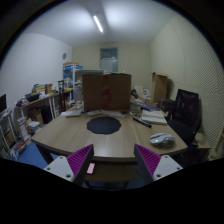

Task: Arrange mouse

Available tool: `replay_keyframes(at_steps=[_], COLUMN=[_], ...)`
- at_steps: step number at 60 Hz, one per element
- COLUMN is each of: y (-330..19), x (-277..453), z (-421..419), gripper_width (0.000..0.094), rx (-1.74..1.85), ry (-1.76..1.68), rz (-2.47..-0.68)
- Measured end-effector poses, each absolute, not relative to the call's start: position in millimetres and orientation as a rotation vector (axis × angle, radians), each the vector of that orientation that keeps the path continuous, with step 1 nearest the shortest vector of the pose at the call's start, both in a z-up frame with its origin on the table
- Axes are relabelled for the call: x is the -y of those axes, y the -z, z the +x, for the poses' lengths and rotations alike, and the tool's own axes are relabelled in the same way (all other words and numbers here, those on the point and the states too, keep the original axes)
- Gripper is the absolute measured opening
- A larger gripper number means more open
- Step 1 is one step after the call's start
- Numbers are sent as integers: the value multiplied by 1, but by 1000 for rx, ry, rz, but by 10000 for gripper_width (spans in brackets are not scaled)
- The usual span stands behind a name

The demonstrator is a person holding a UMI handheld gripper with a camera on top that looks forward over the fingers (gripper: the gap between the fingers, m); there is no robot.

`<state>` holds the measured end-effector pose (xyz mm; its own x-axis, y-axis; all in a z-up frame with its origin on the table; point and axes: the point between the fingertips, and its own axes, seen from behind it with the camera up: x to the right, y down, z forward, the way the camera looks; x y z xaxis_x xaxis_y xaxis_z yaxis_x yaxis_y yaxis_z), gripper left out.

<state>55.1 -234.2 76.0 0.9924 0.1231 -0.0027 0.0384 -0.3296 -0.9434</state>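
A grey computer mouse lies on the wooden table, to the right, just beyond my right finger. A round dark mouse pad lies at the middle of the table, ahead of the fingers. My gripper is open and empty, held back from the table's near edge. Its purple pads stand wide apart with nothing between them.
A brown cardboard box stands at the table's far side. Papers and small items lie at the right, next to a black office chair. Shelves and clutter stand at the left. A blue object sits below the table's left edge.
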Motion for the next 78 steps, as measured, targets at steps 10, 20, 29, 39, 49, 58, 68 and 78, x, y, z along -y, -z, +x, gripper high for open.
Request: replay_keyframes(at_steps=[10,20,29,39,49,58,68,78], y=[-70,-59,-43,-24,-11,1,4,6], x=[226,210,197,165,131,111,89,58], z=[104,165,223,271,305,315,313,319], gripper_width=[837,841,845,847,849,852,851,848], rx=[74,31,35,2,9,37,30,27], ry=[-22,22,116,129,145,135,59,61], rz=[-1912,-1920,-1918,-1943,-1956,-1969,-1969,-1977])
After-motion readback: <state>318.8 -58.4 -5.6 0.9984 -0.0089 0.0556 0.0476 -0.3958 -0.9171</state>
